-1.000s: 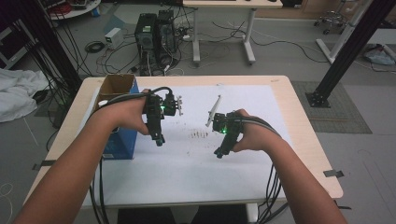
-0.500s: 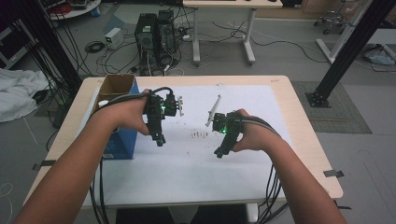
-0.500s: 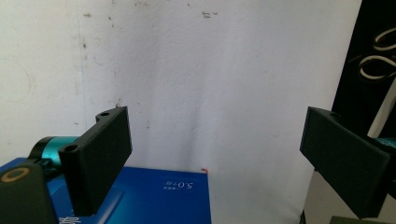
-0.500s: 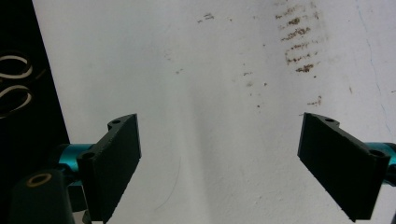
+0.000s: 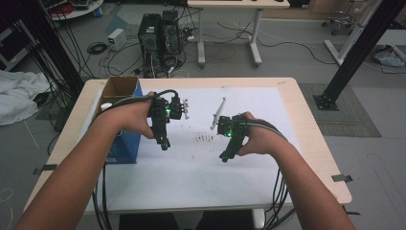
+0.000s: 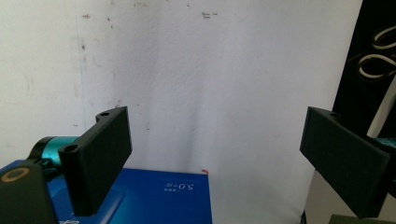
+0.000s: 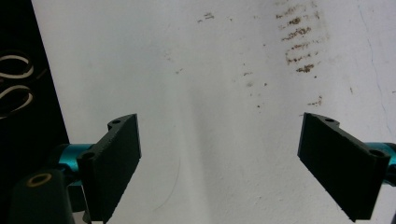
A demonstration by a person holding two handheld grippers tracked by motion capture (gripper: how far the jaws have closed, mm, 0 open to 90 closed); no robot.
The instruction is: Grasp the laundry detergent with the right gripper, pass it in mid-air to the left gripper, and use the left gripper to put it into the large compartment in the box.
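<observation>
Left gripper [image 5: 163, 139] held above the white sheet [image 5: 201, 167], jaws spread wide with nothing between them; in the left gripper view [image 6: 215, 158] only bare paper shows in the gap. Blue box [image 5: 125, 143] lies just beside this gripper on its outer side, open cardboard top [image 5: 117, 88] toward the far edge; its blue face [image 6: 154, 196] sits under the near jaw in the left gripper view.

Right gripper [image 5: 227, 152] also above the sheet, jaws wide and empty [image 7: 219, 154]. Patch of brown smudges [image 5: 204, 138] lies between the two grippers, slightly beyond their tips; in the right gripper view the same marks [image 7: 299, 37] sit ahead of the jaws, toward the upper right. Thin white rod [image 5: 218, 113] lies on the sheet just beyond the right gripper, angled toward the far edge.

Surface: the sheet covers most of a light wooden table [image 5: 311, 120], wood showing at the borders.

Room: grey floor; computer towers [image 5: 160, 33] with loose cables beyond the far edge; a white desk's legs [image 5: 253, 33]; black frame posts [image 5: 354, 52]; white cloth [image 5: 16, 96] on the floor at left.
</observation>
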